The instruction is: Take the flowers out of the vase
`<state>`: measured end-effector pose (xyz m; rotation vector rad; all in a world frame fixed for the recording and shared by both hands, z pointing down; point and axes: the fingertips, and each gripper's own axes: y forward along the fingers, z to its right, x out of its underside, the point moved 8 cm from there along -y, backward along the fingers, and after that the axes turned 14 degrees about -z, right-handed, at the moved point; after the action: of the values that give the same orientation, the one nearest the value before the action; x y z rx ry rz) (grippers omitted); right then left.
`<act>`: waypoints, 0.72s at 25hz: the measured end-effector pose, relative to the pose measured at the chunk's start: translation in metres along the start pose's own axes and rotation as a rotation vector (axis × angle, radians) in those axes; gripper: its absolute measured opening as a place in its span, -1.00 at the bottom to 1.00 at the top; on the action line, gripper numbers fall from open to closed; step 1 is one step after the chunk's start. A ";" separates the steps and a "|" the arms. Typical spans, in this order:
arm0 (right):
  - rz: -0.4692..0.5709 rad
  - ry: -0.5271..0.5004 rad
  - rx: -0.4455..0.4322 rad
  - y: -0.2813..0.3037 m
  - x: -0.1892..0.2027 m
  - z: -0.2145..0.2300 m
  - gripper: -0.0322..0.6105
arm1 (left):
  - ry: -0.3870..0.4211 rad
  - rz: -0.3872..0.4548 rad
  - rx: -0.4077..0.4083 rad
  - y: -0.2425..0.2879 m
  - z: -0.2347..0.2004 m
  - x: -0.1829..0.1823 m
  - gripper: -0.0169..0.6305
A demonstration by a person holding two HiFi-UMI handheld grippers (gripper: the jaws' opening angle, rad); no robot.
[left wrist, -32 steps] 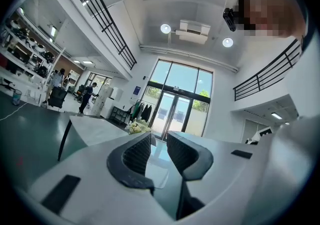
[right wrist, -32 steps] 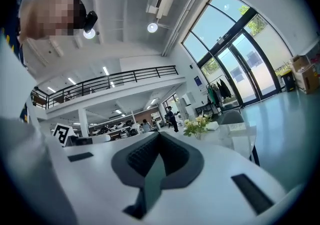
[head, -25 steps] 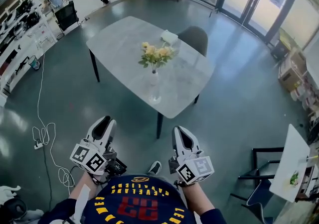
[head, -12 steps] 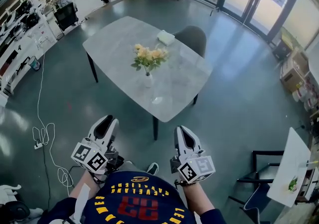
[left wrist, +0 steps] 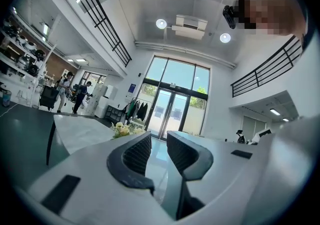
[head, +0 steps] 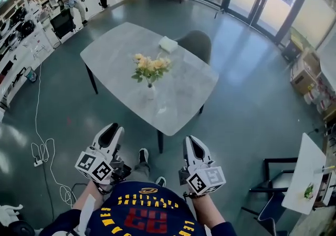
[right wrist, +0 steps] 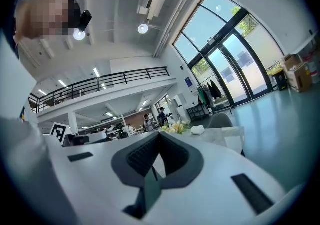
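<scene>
Flowers (head: 149, 66) in vase (head: 150, 92) mid-table (head: 186, 101); left gripper (head: 111, 129) jaws apart, empty; right gripper (head: 192, 141) jaws together, both short of near edge.

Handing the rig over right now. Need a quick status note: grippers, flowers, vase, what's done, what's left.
Left gripper: jaws apart, nothing between them.
Right gripper: jaws together, empty.
Both are held low by the person's body, well short of the table.
Flowers: standing in the vase, near the middle of the table.
Done: nothing yet, the flowers are untouched.
Left: get to the table, grip the stems, probably steady the vase with the other gripper, and lift the flowers out.
</scene>
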<state>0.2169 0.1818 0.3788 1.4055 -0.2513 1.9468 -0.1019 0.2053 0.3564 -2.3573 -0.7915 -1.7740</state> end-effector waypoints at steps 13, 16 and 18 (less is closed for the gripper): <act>0.006 0.005 0.108 0.086 -0.030 0.021 -0.88 | -0.013 -0.007 0.106 0.092 -0.081 -0.042 -0.64; 0.016 -0.011 0.129 0.112 -0.049 0.022 -0.88 | -0.011 0.008 0.102 0.108 -0.107 -0.062 -0.64; 0.036 -0.034 0.154 0.128 -0.069 0.026 -0.88 | -0.006 0.030 0.095 0.119 -0.125 -0.080 -0.64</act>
<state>0.1650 0.0451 0.3579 1.5437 -0.1463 2.0084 -0.1727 0.0290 0.3507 -2.3026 -0.8183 -1.6797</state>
